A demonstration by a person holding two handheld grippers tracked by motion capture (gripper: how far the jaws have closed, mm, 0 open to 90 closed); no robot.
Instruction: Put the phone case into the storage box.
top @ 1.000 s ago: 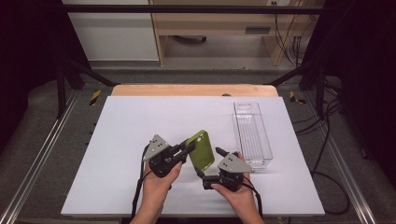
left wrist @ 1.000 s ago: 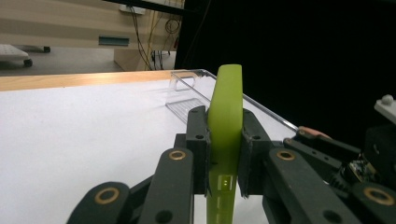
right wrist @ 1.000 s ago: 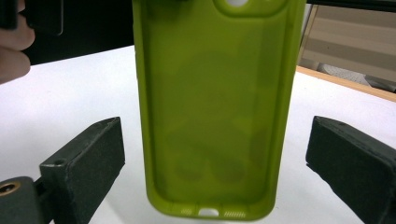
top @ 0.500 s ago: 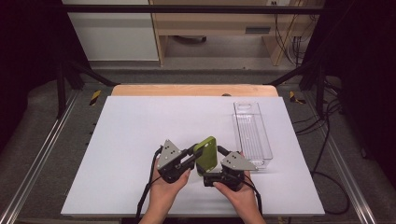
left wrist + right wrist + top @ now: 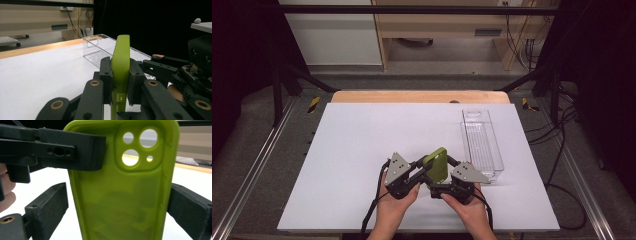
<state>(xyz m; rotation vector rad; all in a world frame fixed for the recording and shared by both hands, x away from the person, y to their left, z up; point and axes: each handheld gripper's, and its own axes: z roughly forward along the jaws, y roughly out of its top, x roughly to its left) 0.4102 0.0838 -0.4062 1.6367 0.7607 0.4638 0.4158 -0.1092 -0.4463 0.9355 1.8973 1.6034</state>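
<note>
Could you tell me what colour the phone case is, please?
Lime green phone case, clearest in the right gripper view.

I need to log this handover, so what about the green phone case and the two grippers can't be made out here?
- Phone case, right gripper view: lower end cut off by the bottom edge.
- Right gripper's fingers: the right one seems to touch the case; the left stands apart.
- Clear tray, high view: contents, if any, too faint to tell.
- Left gripper: clamps the case, hiding its sides.

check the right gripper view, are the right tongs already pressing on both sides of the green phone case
No, the left-hand pad of the right tongs stands apart from the green silicone phone case, with white table showing between.
</note>
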